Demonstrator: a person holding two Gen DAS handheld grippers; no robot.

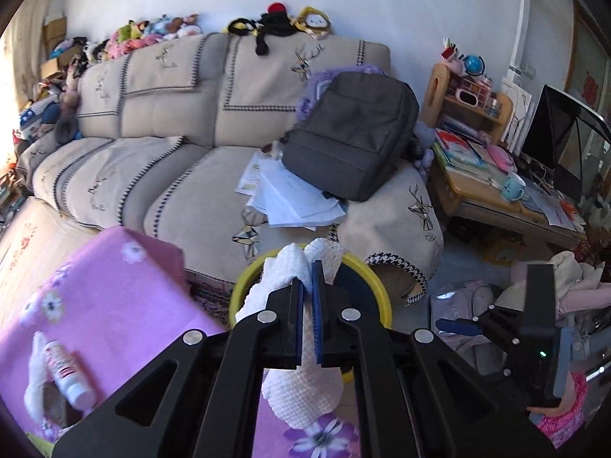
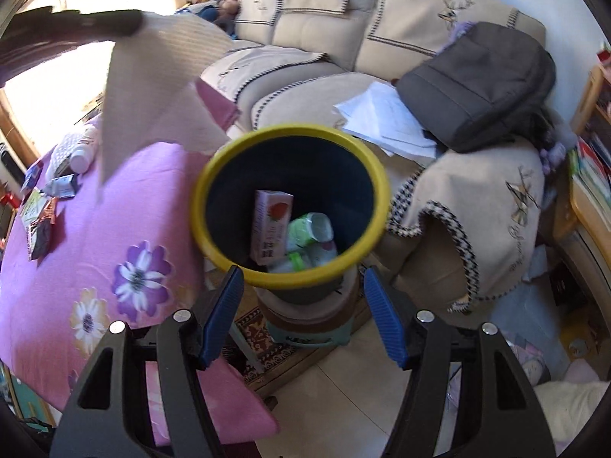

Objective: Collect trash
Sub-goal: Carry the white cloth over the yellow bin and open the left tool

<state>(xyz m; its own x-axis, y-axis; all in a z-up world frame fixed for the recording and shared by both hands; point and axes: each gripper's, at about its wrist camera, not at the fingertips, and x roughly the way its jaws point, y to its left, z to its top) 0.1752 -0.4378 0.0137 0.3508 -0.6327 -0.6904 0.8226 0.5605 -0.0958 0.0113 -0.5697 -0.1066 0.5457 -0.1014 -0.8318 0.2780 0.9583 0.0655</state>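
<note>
My left gripper (image 1: 307,282) is shut on a white textured paper towel (image 1: 305,385), held above the near rim of a yellow-rimmed dark trash bin (image 1: 376,286). In the right wrist view the same towel (image 2: 152,87) hangs from the left gripper's dark finger at the upper left, beside the bin (image 2: 214,175). The bin holds a pink carton (image 2: 269,225) and green-white wrappers (image 2: 311,229). My right gripper (image 2: 303,297) is open and empty, just in front of the bin.
A table with a pink flowered cloth (image 2: 76,229) carries a white bottle (image 1: 67,374), (image 2: 82,156) and small packets (image 2: 38,217). Behind stands a beige sofa (image 1: 172,122) with a grey backpack (image 1: 355,133) and papers (image 1: 294,198). A cluttered wooden desk (image 1: 496,191) is at the right.
</note>
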